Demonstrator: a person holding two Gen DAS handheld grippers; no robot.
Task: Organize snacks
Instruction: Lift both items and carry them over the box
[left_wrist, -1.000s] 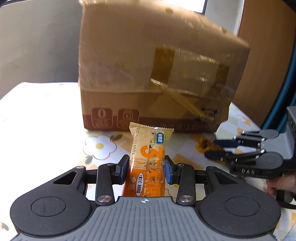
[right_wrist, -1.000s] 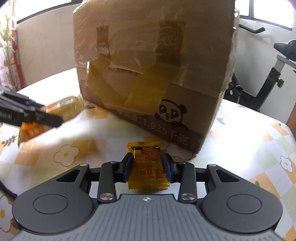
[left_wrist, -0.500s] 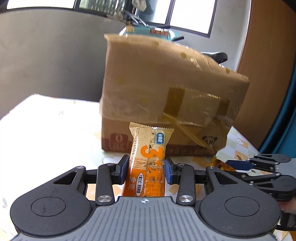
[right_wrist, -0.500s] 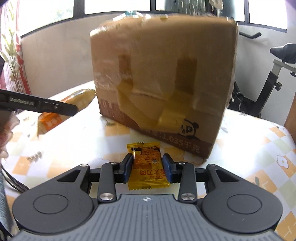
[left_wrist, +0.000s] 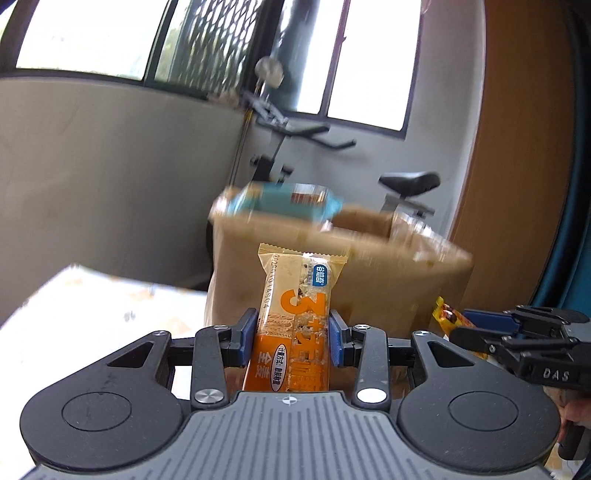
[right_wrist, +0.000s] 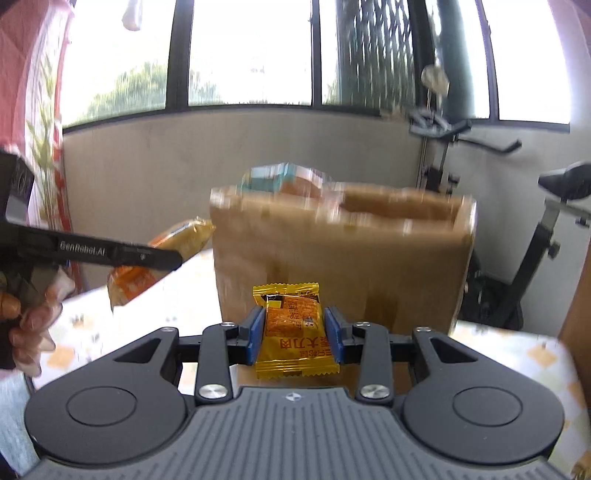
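Left wrist view: the left gripper (left_wrist: 291, 338) clamps an orange-and-cream snack bar (left_wrist: 295, 321) upright, raised before the open cardboard box (left_wrist: 376, 280) on the tabletop (left_wrist: 92, 310). Right wrist view: the right gripper (right_wrist: 294, 338) pinches a yellow snack packet (right_wrist: 293, 332), level with the box, where a blue packet (right_wrist: 269, 177) pokes above the rim.
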